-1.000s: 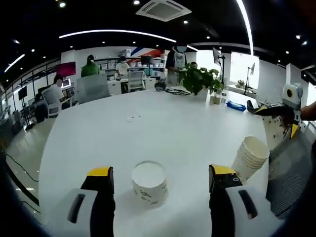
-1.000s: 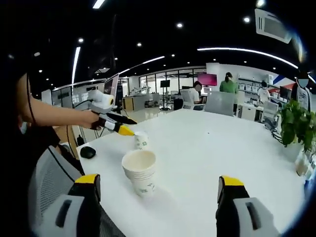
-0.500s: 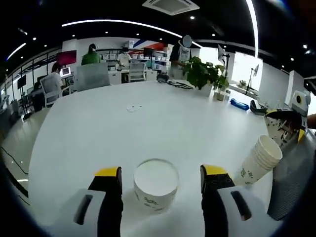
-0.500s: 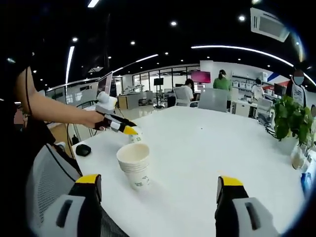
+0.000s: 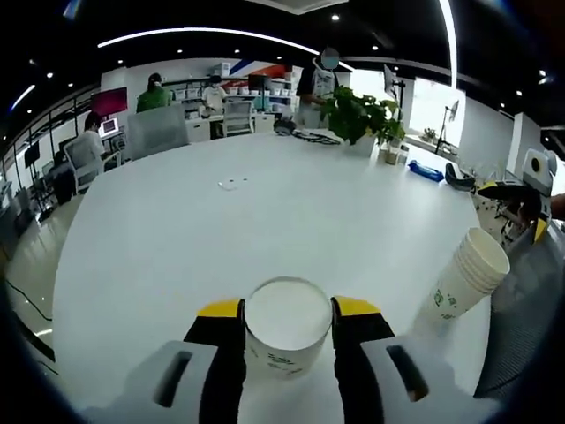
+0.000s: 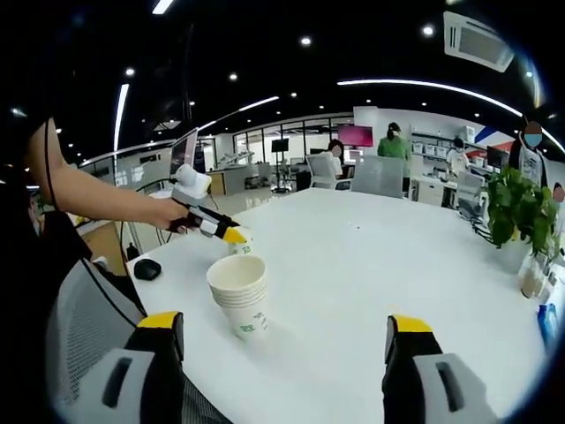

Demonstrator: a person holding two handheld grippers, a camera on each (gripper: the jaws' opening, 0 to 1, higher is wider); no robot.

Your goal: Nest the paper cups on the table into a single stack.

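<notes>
In the left gripper view, a single paper cup [image 5: 287, 325] is seen standing upright on the white table [image 5: 265, 221], near the table's close edge, and it is clamped between the two yellow-tipped jaws of the left gripper [image 5: 287, 311], whose pads are pressed against its sides just below the rim. To the right in that view a stack of nested cups [image 5: 463, 284] is seen, set close to the table's edge beside a mesh chair back [image 5: 530, 327]; the stack is apart from the held cup, with bare tabletop between them. Beyond the cup a wide stretch of open white surface is left, broken only by a small unclear item [image 5: 231, 183] far out and by a potted plant [image 5: 357, 115] and small things near the far rim. In the right gripper view, the right gripper [image 6: 281, 329] is held with its jaws spread wide and nothing between them, low over the near edge of the table [image 6: 371, 265]. The stack of cups [image 6: 239, 295] is seen ahead of its left jaw, upright, close to the table's left edge; behind it the single cup [image 6: 242, 241] is seen gripped at the tip of the left gripper [image 6: 231, 235], held by a person's hand [image 6: 168, 215]. A small dark object [image 6: 146, 268] lies by the table's edge near the chair. To the right of the stack the tabletop is open as far as the plant [image 6: 516, 208] at the far side.
</notes>
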